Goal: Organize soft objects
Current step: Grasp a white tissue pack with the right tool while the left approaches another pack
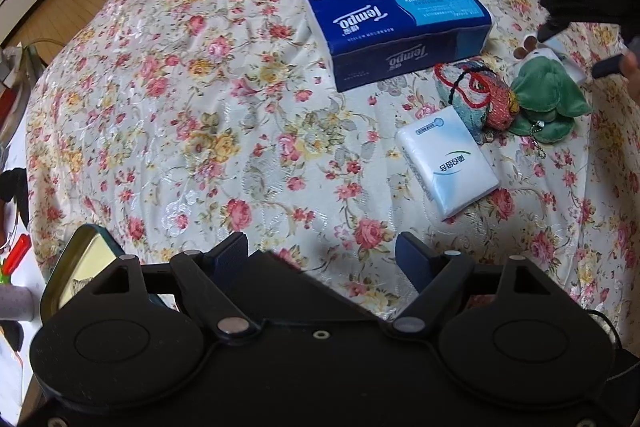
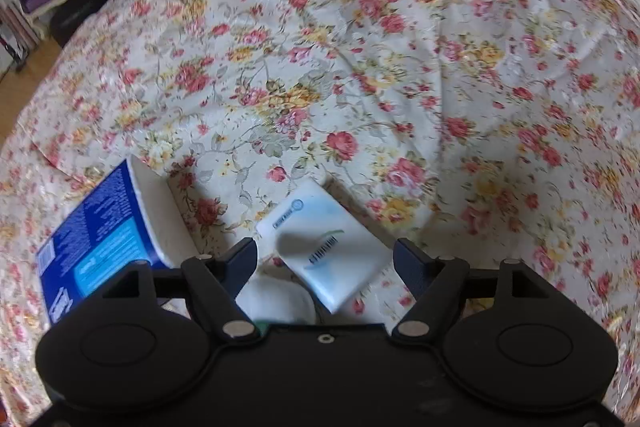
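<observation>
Lying on the flowered cloth: one blue tissue pack, one white tissue pack, two plush toys.
Both tongs, left gripper and right gripper, point steeply down, spread, pinching nothing; white pack near right one.

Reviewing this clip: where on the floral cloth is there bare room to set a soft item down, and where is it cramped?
Free: the wide stretch of floral cloth left of the blue tissue pack, and the cloth beyond the white tissue packet in the right wrist view. Crowded: the cluster where the white packet, embroidered pouch and green plush toy lie, the pouch and toy touching.
</observation>
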The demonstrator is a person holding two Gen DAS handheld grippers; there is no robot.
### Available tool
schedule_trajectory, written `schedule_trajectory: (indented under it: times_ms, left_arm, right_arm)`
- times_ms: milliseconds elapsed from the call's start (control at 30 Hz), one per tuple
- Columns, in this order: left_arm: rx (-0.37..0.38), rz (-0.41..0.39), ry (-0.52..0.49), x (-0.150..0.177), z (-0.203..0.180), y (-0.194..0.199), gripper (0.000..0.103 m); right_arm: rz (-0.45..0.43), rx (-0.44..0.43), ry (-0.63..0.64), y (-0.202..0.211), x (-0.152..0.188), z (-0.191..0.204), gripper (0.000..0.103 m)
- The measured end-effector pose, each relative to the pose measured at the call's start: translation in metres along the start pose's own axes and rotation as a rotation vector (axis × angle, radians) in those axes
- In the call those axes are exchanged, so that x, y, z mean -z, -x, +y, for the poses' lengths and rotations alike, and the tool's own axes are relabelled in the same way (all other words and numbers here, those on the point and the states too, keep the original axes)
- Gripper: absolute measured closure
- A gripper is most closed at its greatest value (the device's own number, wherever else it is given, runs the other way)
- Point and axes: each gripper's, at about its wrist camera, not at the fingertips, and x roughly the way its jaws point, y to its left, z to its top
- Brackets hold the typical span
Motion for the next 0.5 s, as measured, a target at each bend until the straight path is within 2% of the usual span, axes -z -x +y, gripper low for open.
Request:
schedule_trajectory:
  times_ms: [67,133,333,400,500]
  left_arm:
    - [-0.002,0.006,-0.011,-0.002,-0.003,-0.003,0.025]
    - [-0.003,0.011,-0.020,-0.004,-0.006,-0.006,0.025]
    - [0.007,0.015,-0.050,-0.010,-0.017,-0.013,0.025]
    - [0.017,0.011,-0.061,-0.011,-0.022,-0.013,0.025]
    - [0.041,0.003,-0.072,-0.014,-0.029,-0.014,0.024]
  right_arm:
    - [0.014,0.022,0.016,-0.011,-0.003,0.006,0.027]
    - [0.011,0.045,0.028,-0.019,-0.004,0.009,0.018]
    - [0.037,0.065,0.049,-0.043,-0.004,0.012,0.020]
    - [0.042,0.070,0.049,-0.047,-0.002,0.010,0.026]
    - [0.010,0.092,0.089,-0.041,-0.001,0.012,0.049]
